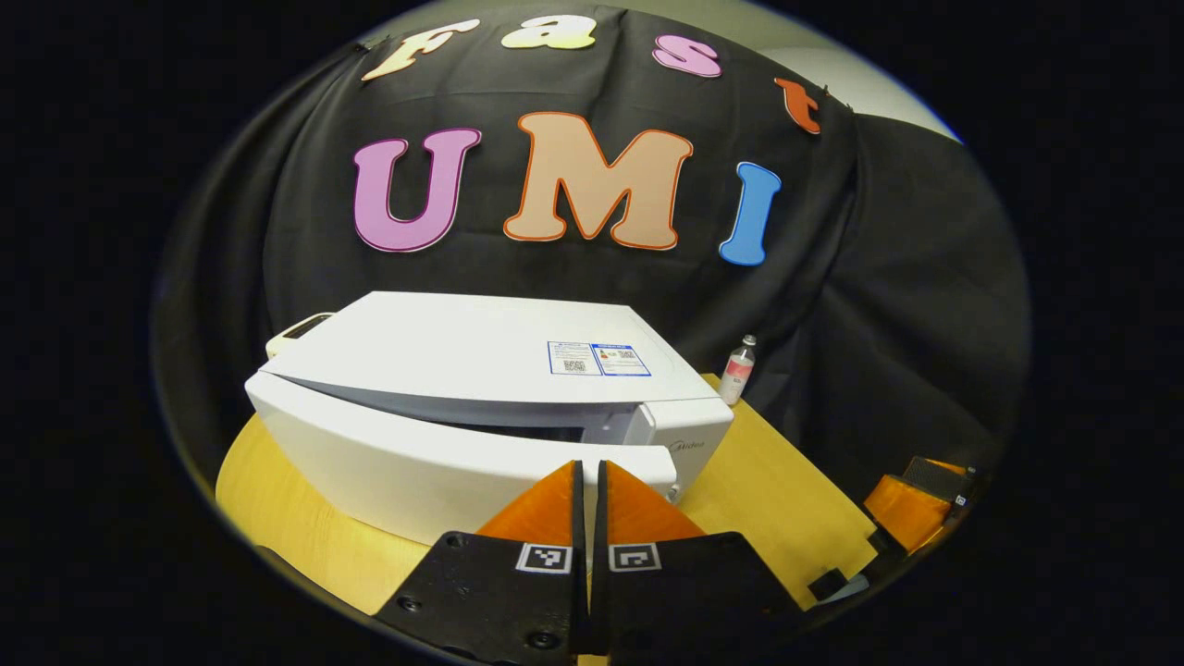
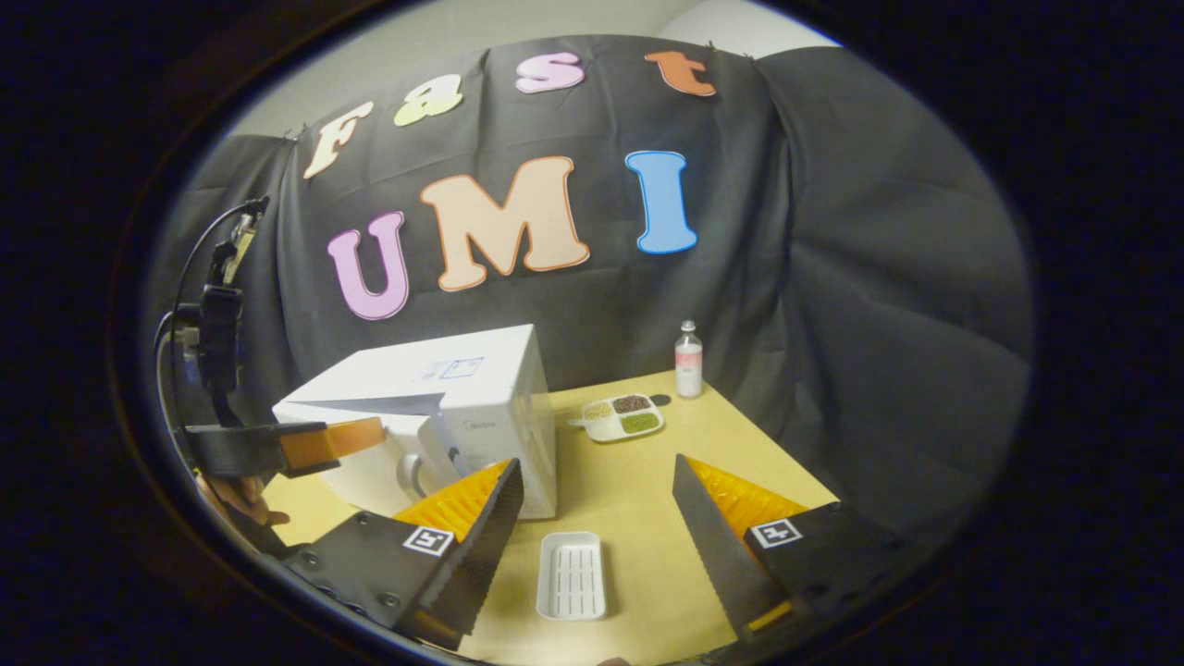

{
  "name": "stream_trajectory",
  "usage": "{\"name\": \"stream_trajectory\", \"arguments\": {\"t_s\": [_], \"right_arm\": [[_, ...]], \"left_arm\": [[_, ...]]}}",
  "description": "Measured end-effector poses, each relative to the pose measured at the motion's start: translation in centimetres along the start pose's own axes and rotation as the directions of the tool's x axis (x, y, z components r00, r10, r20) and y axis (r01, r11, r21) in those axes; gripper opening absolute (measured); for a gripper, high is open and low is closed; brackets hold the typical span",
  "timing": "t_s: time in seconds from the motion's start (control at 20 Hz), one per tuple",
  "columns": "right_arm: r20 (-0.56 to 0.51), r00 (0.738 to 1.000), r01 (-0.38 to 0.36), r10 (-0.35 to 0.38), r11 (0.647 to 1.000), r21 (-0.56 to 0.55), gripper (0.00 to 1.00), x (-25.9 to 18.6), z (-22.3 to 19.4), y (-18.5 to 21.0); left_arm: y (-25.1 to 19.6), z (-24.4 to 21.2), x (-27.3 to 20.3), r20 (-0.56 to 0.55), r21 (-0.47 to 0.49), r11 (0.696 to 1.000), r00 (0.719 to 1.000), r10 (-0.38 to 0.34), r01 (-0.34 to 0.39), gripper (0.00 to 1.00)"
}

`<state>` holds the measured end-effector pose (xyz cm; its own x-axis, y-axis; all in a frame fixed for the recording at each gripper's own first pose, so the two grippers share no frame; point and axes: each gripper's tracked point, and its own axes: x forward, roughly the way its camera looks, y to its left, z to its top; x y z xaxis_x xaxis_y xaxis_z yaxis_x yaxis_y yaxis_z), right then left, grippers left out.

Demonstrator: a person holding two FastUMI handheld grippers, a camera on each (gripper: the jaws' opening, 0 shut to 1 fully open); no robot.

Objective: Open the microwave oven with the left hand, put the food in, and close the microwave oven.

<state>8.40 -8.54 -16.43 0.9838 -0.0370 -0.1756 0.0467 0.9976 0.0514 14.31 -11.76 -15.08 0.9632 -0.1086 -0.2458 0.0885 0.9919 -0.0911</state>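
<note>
The white microwave [image 1: 462, 370] stands on the yellow table with its door [image 1: 444, 462] slightly ajar, a dark gap showing along the door's top. My left gripper [image 1: 589, 470] is shut, its tips right at the door's front near the right end, with nothing seen between them. In the right gripper view the microwave [image 2: 462, 388] is at the left, and the left gripper [image 2: 328, 438] is held by a hand in front of the door. A divided plate of food [image 2: 622, 416] lies right of the microwave. My right gripper [image 2: 597, 467] hangs open above the table.
A small bottle [image 2: 687, 359] stands at the table's back edge, also visible as the bottle [image 1: 738, 368] behind the microwave. An empty white ribbed tray [image 2: 572, 573] lies on the table [image 2: 647, 518] below my right fingers. The right gripper [image 1: 911, 504] appears at the table's right edge.
</note>
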Motion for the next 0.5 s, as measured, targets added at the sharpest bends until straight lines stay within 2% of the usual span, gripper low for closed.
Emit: {"name": "stream_trajectory", "arguments": {"t_s": [0.5], "right_arm": [[0.018, 1.000, 0.002, -0.002, 1.000, 0.016, 0.92, 0.8, 0.6, -0.1]], "left_arm": [[0.8, 0.4, 2.2, 0.004, -0.026, 0.999, 0.999, 0.045, -0.045, 0.00]]}}
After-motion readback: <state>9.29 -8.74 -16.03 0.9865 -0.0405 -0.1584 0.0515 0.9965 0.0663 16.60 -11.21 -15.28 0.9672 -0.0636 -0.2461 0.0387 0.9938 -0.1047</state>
